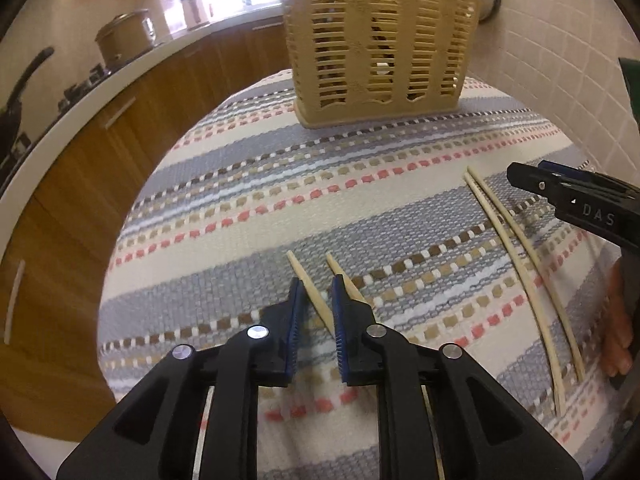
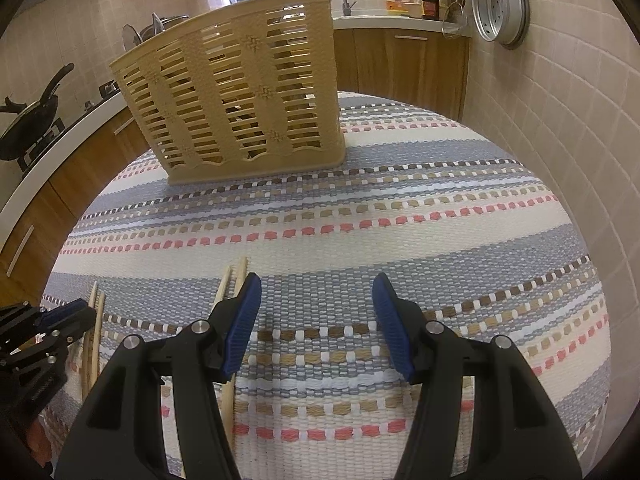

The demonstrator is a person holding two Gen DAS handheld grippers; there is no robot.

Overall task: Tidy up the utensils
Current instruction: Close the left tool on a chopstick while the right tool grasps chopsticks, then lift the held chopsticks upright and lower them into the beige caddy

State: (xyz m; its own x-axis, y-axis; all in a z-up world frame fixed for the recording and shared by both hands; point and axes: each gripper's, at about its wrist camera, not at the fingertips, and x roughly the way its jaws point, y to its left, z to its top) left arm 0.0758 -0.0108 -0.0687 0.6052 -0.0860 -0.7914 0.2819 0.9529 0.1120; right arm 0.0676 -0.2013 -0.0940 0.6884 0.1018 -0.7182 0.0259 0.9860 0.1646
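- Left gripper [image 1: 317, 294]: jaws narrowly parted, one chopstick [image 1: 310, 292] running between the pads — grip cannot be confirmed.
- Right gripper [image 2: 317, 292]: jaws released, empty.
- Second chopstick pair [image 1: 520, 264] lies on striped cloth [image 1: 280, 208]; basket [image 1: 380, 48] stands beyond.

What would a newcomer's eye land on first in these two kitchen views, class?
First, the tall beige slatted basket standing at the far end of the striped woven cloth. Next, the pale chopsticks on that cloth: one pair at the left gripper, one stick running between its narrowly parted jaws, and another pair lying further right. The right gripper hangs over bare cloth, jaws wide open.
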